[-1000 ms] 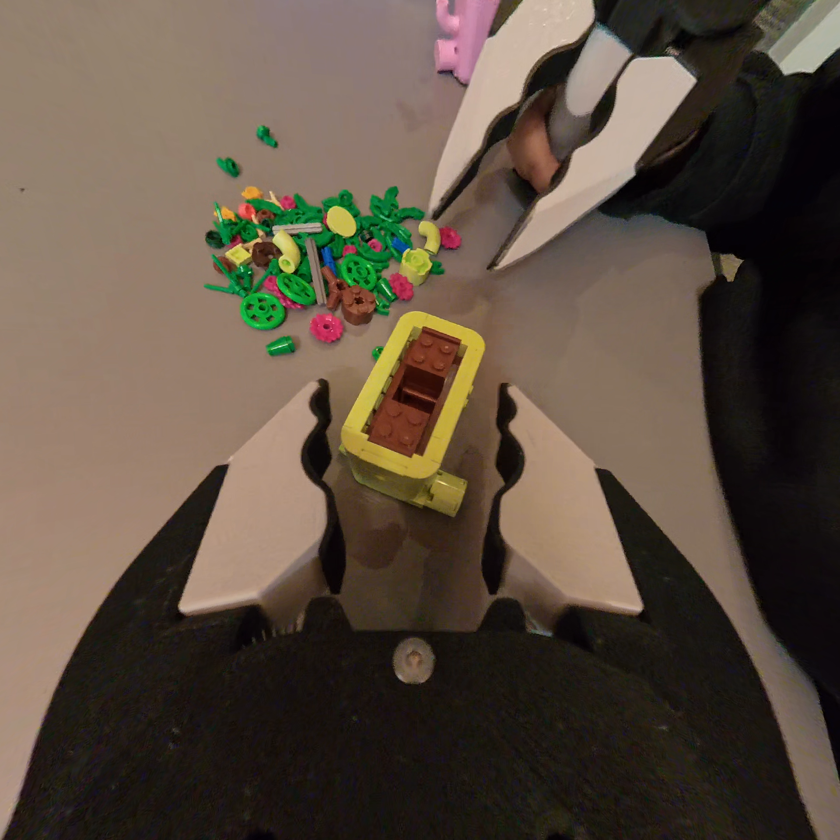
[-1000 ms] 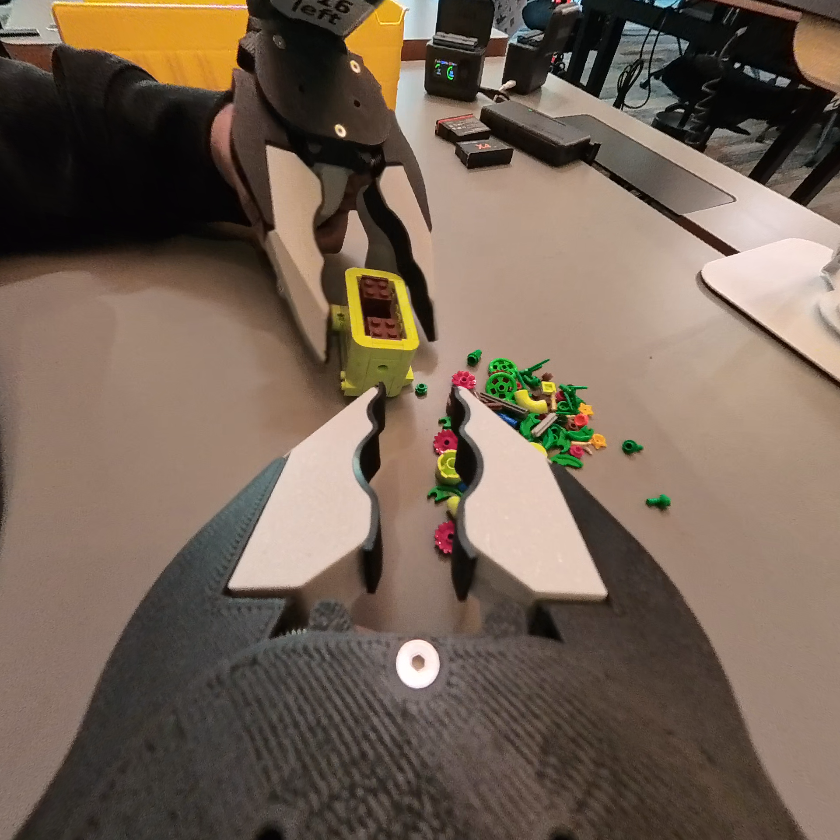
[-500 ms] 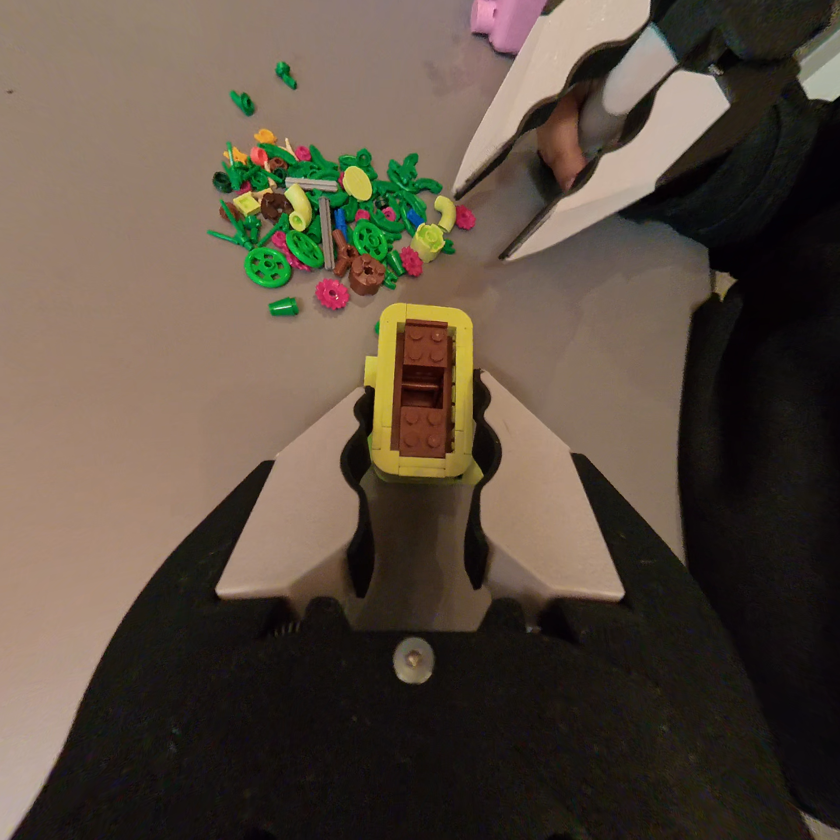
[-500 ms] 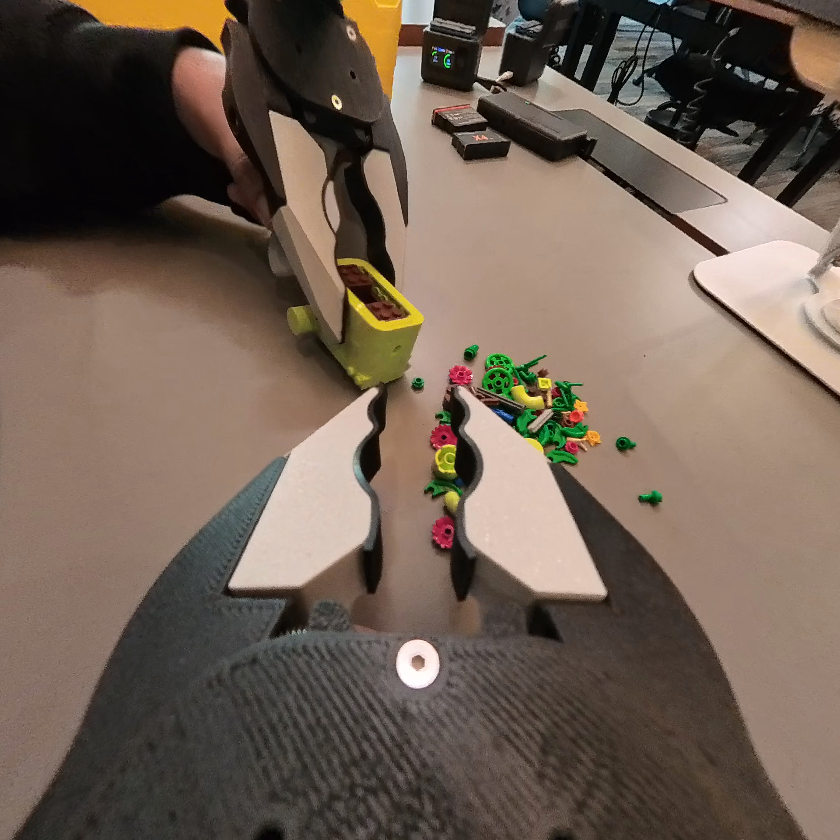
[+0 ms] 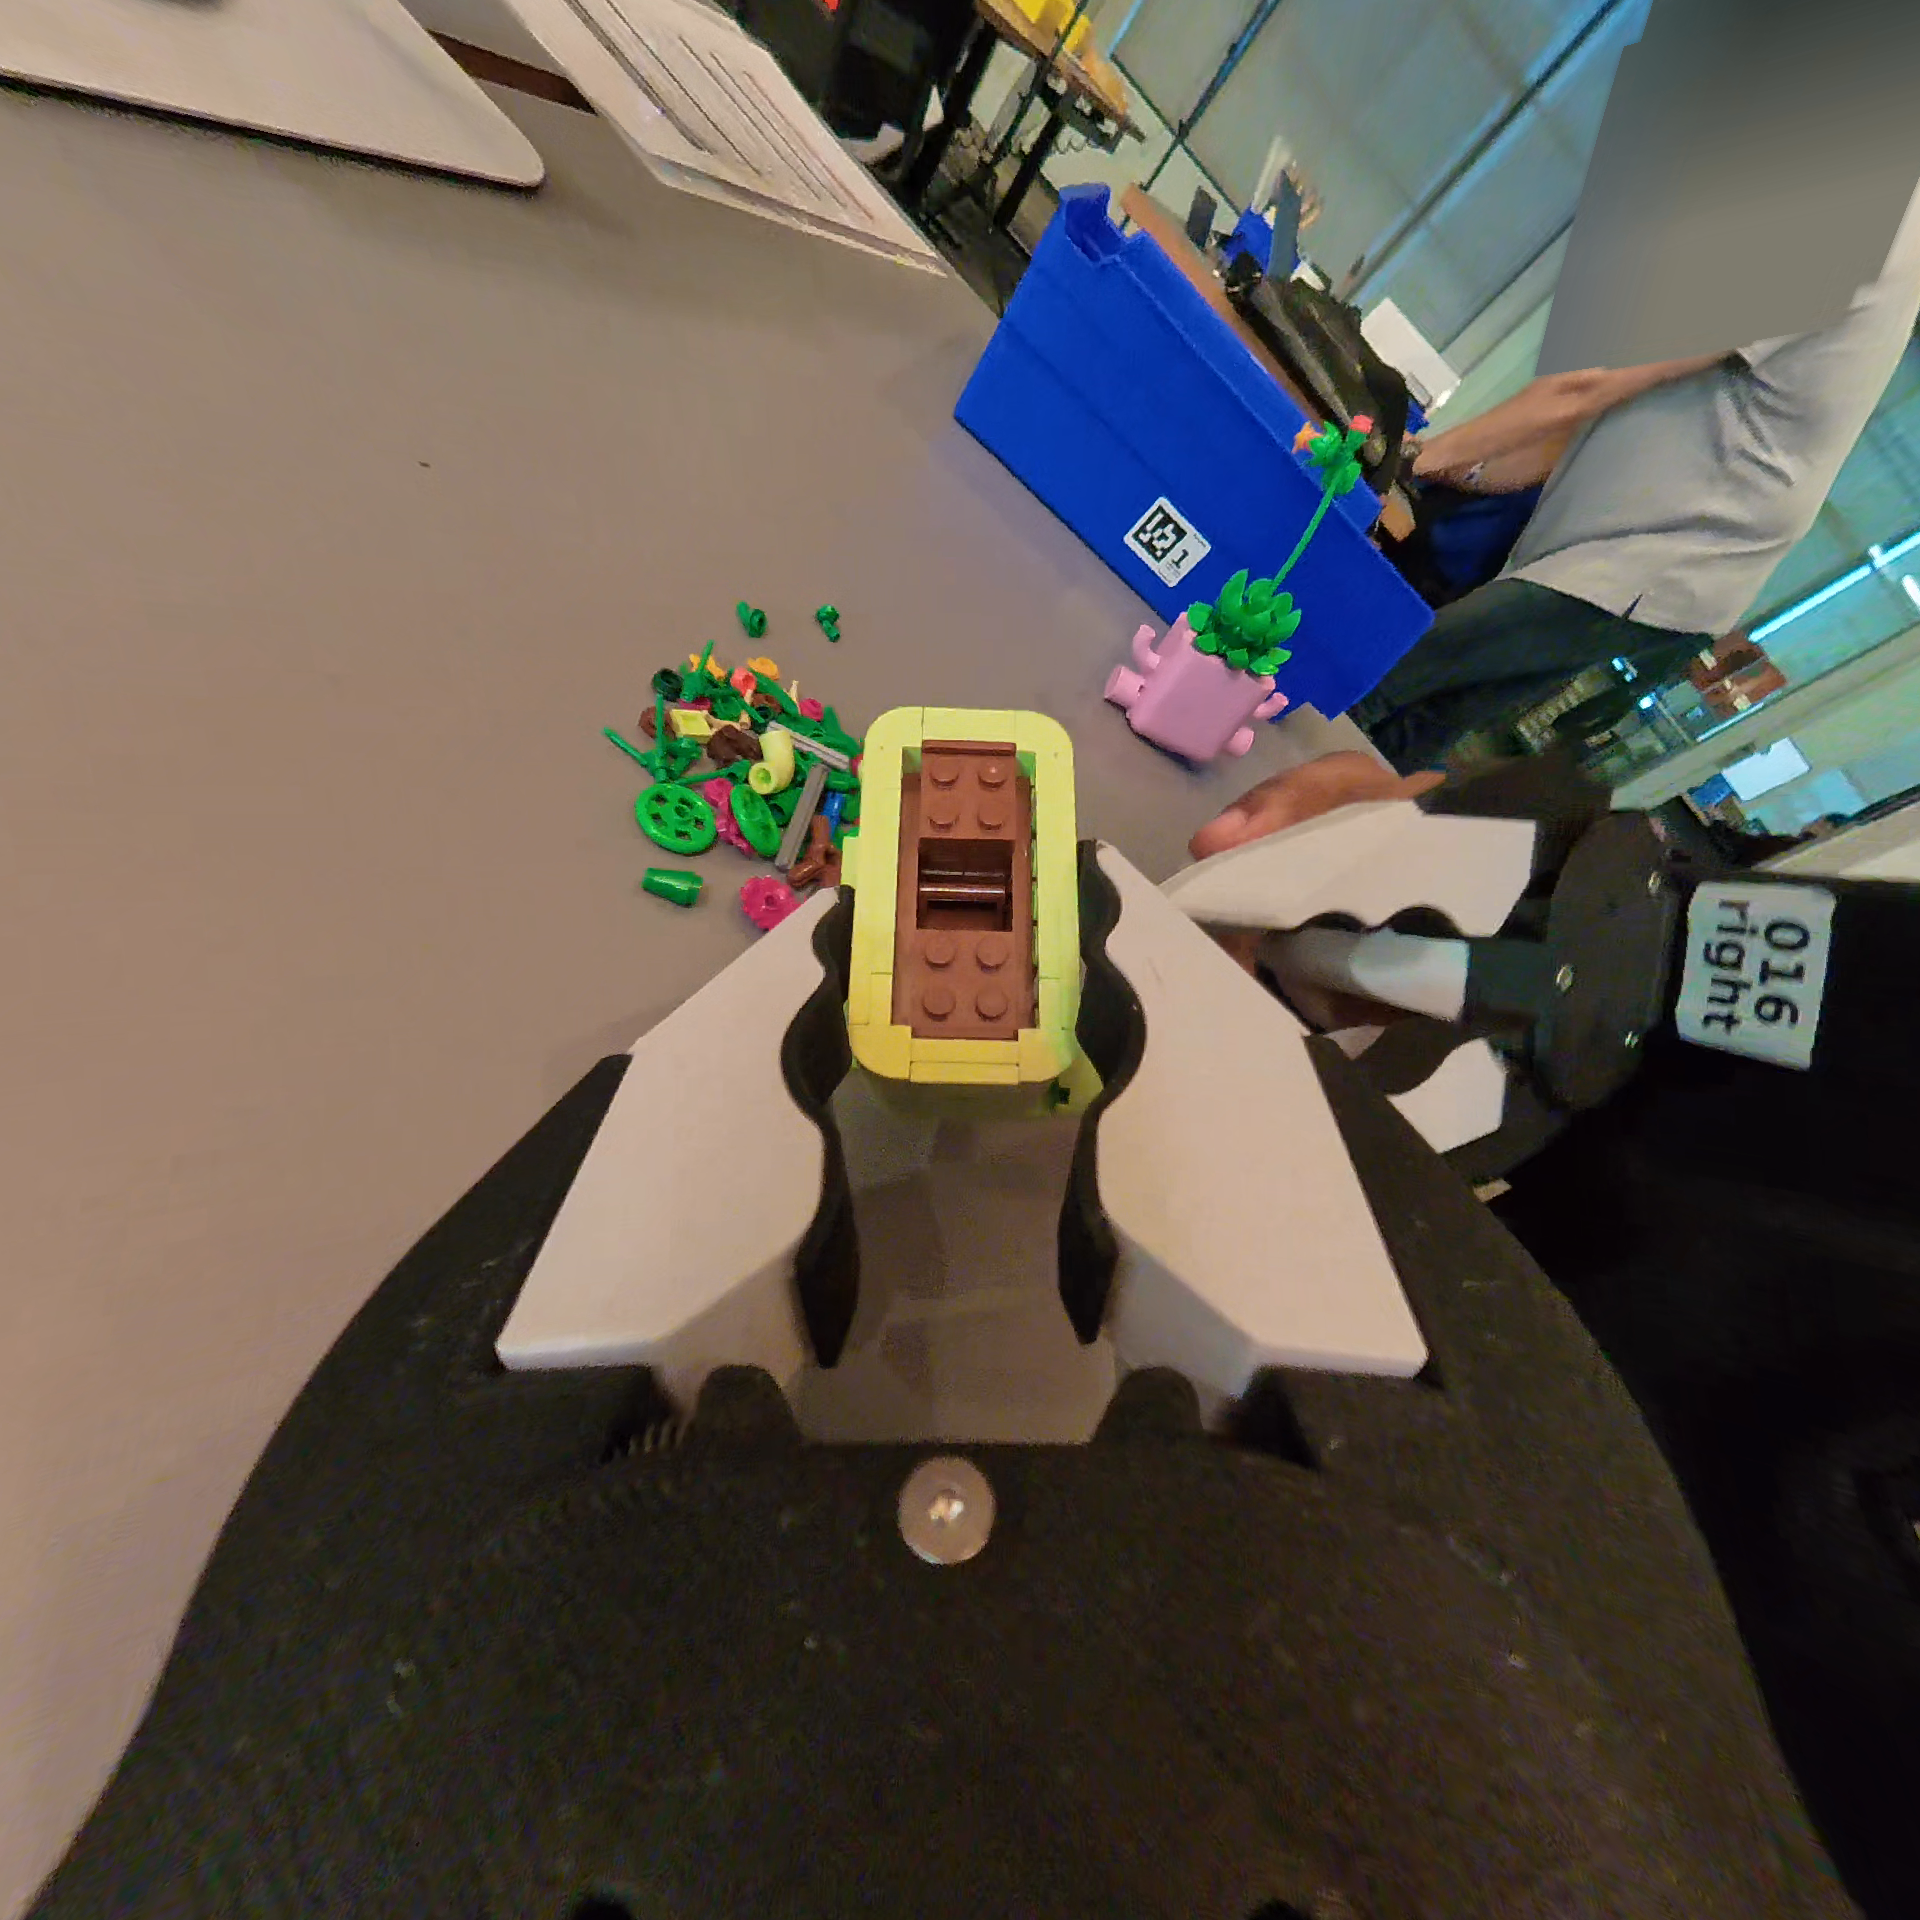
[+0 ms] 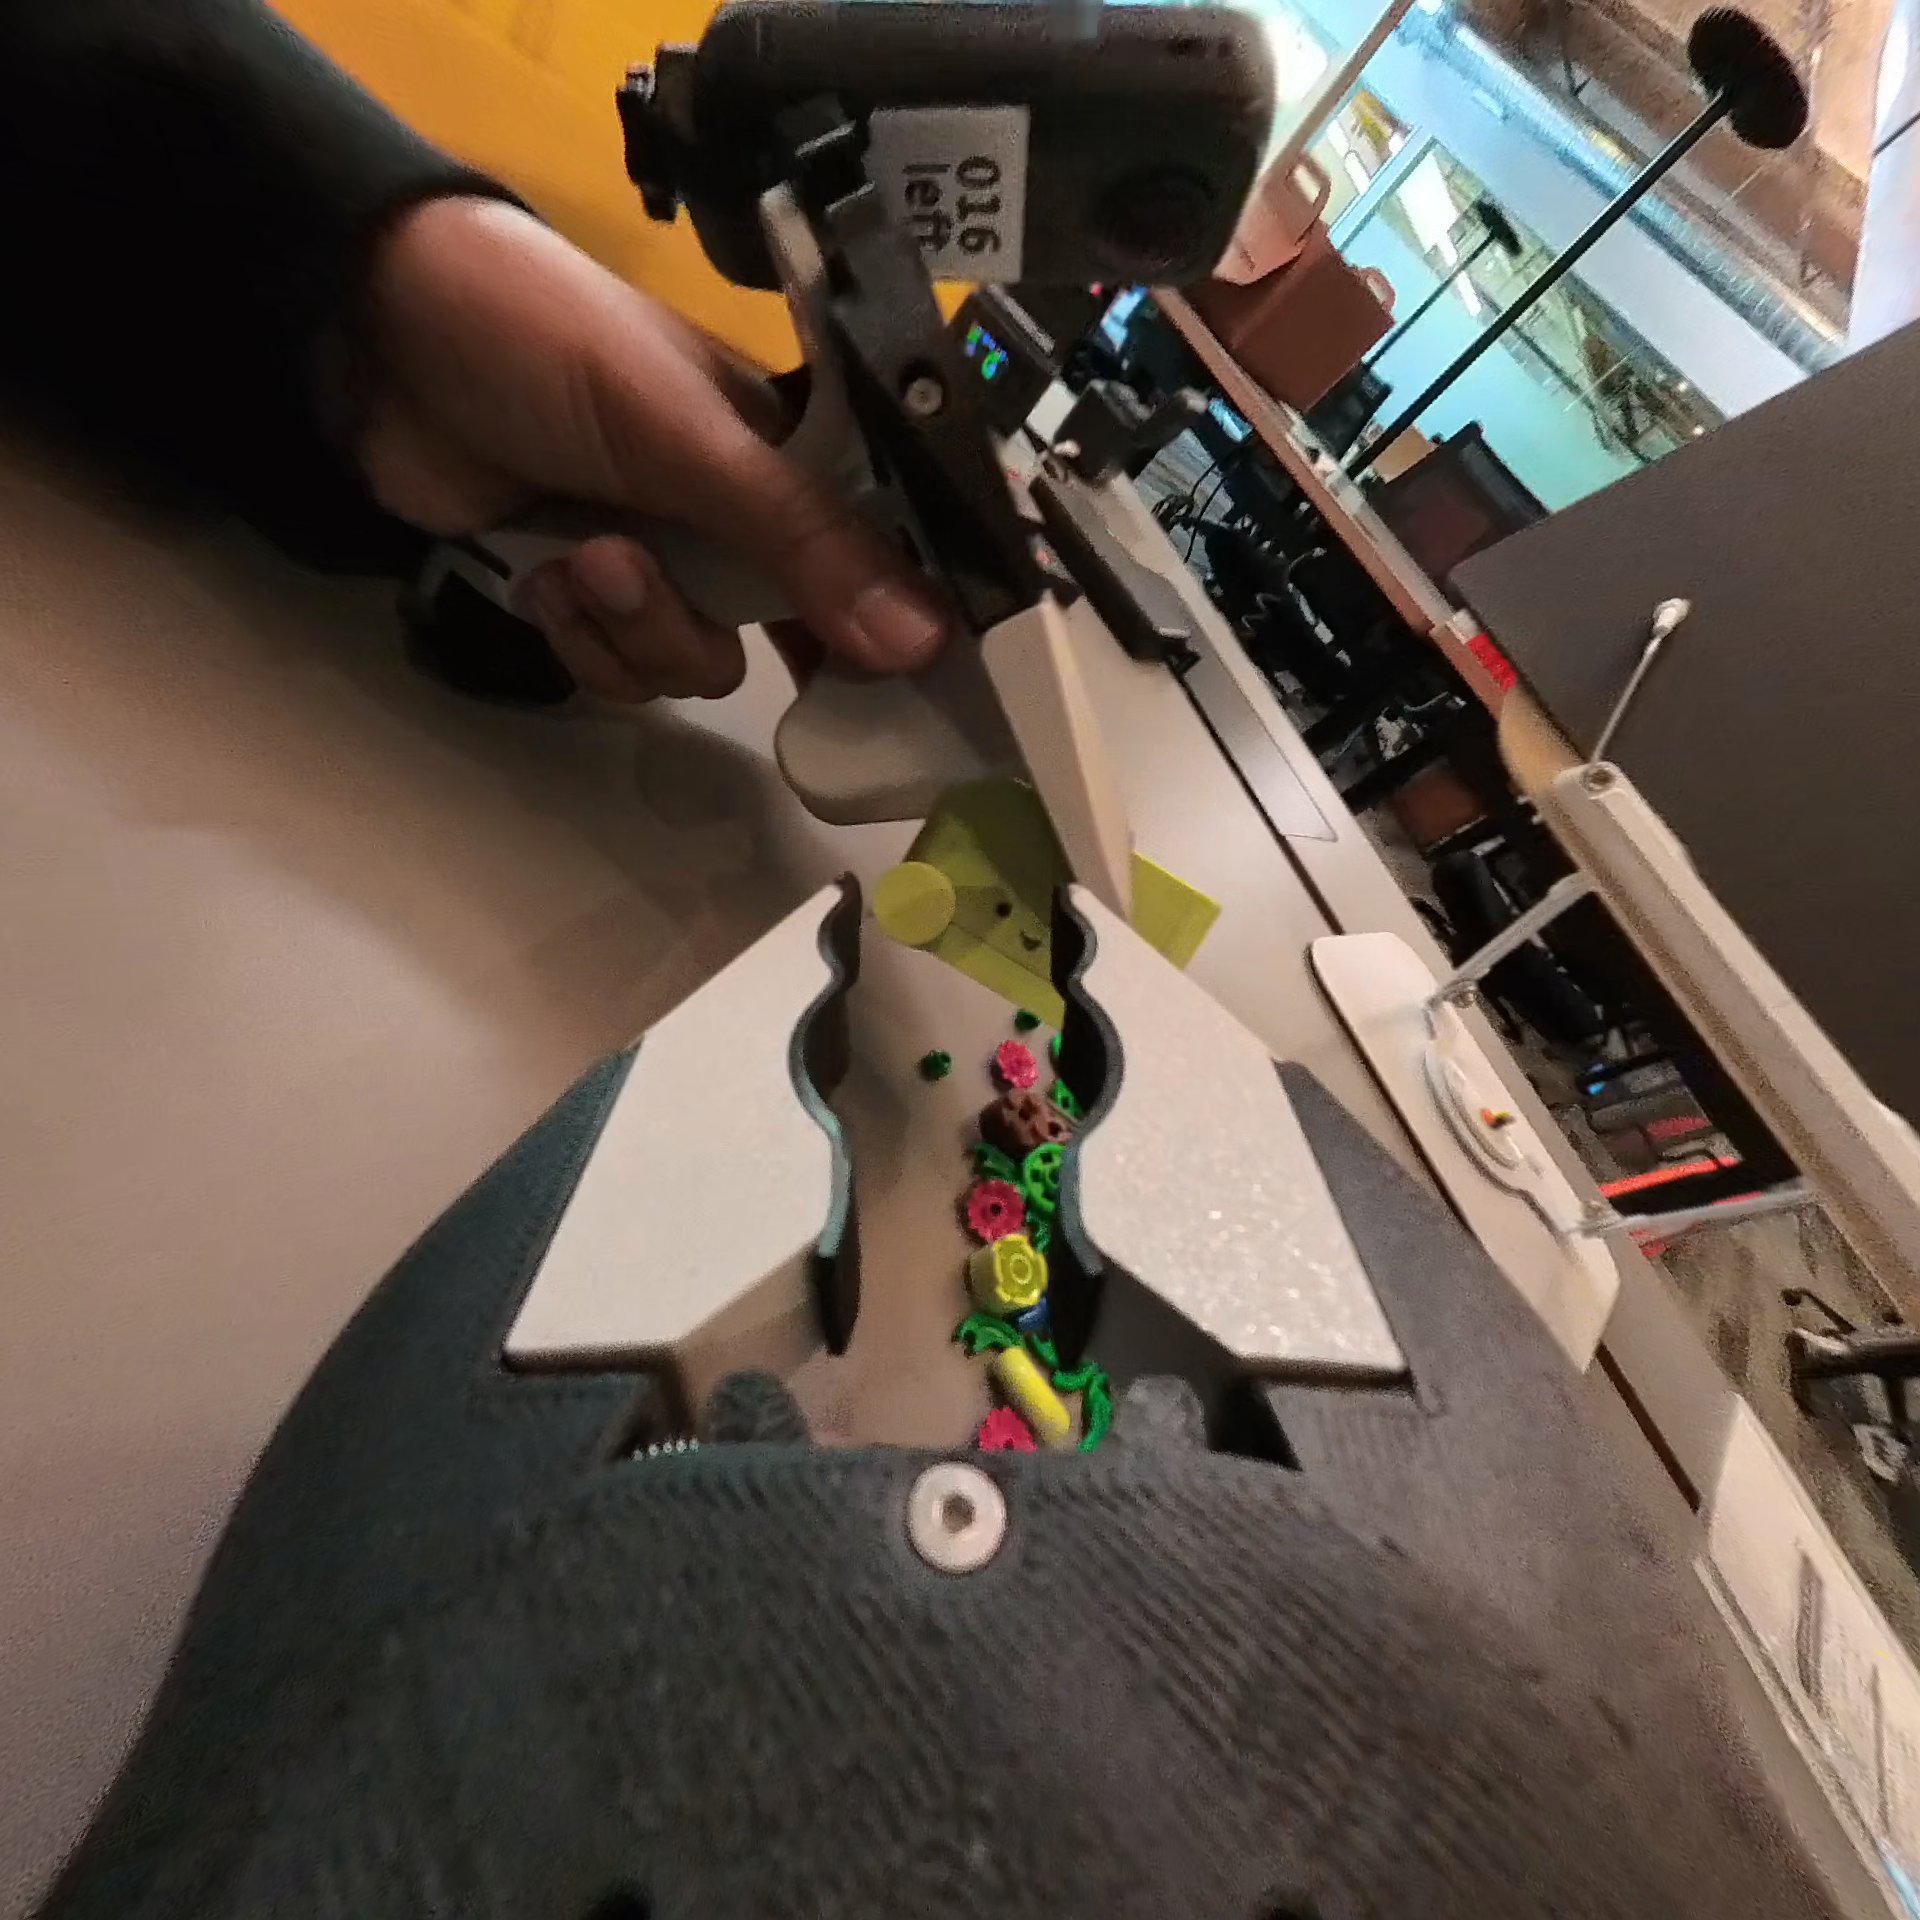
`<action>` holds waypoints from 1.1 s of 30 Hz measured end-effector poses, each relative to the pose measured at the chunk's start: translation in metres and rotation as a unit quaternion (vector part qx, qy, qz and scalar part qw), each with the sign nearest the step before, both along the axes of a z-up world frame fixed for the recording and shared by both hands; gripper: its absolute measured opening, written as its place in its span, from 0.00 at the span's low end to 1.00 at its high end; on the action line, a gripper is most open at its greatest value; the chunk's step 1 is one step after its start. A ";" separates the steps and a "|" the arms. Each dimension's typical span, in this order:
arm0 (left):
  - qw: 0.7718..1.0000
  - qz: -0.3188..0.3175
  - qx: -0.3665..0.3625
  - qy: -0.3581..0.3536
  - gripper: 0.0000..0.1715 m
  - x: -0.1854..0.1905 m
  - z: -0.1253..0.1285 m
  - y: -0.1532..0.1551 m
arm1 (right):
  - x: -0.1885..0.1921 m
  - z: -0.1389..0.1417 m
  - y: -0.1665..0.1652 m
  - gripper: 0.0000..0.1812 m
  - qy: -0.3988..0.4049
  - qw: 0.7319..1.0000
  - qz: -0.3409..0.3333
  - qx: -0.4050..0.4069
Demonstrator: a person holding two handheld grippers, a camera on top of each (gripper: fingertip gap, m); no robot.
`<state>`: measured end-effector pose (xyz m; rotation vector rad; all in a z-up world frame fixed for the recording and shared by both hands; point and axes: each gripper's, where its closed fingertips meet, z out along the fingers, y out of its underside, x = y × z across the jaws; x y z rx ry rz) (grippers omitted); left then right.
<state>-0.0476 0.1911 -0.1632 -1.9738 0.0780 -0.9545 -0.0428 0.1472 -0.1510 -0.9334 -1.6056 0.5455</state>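
My left gripper [image 5: 961,883] is shut on a yellow-green brick pot [image 5: 961,1049] with brown bricks inside, held by its long sides above the grey table. In the right wrist view the same pot [image 6: 966,883] hangs tilted in the left gripper [image 6: 1049,821], off the table. My right gripper [image 6: 954,902] is open and empty, low over a pile of small green, pink, yellow and brown pieces [image 6: 1013,1205] that shows between its fingers. It also lies to the right of the pot in the left wrist view [image 5: 1351,935]. The pile [image 5: 743,769] sits just beyond the pot.
A pink brick pot with a green plant [image 5: 1195,691] stands beyond the pile, next to a blue bin [image 5: 1143,436]. White pads [image 5: 312,94] lie at the far table edge, and one shows at the right [image 6: 1455,1122]. A person in a grey shirt [image 5: 1662,499] sits behind.
My left gripper closed around the yellow-green pot, then lifted and tilted it off the table. My right gripper dropped lower and nearer over the pile of pieces.
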 end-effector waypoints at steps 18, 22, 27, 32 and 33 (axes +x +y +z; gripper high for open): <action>0.990 0.130 0.037 0.034 0.23 -0.076 0.011 0.011 | 0.008 0.019 -0.003 0.08 0.007 0.994 0.010 -0.108; 0.975 0.119 0.032 0.183 0.23 -0.086 -0.007 0.011 | 0.014 0.004 0.017 0.08 -0.011 0.985 -0.002 -0.170; 0.943 0.098 0.022 0.318 0.23 -0.086 -0.026 0.009 | 0.024 -0.012 0.041 0.08 -0.049 0.950 -0.009 -0.307; 0.943 0.066 -0.001 0.327 0.23 -0.078 -0.036 0.006 | 0.025 -0.025 0.029 0.08 -0.102 0.935 0.011 -0.340; 0.943 0.060 -0.005 0.327 0.23 -0.077 -0.038 0.005 | 0.025 -0.030 0.026 0.08 -0.115 0.937 0.010 -0.329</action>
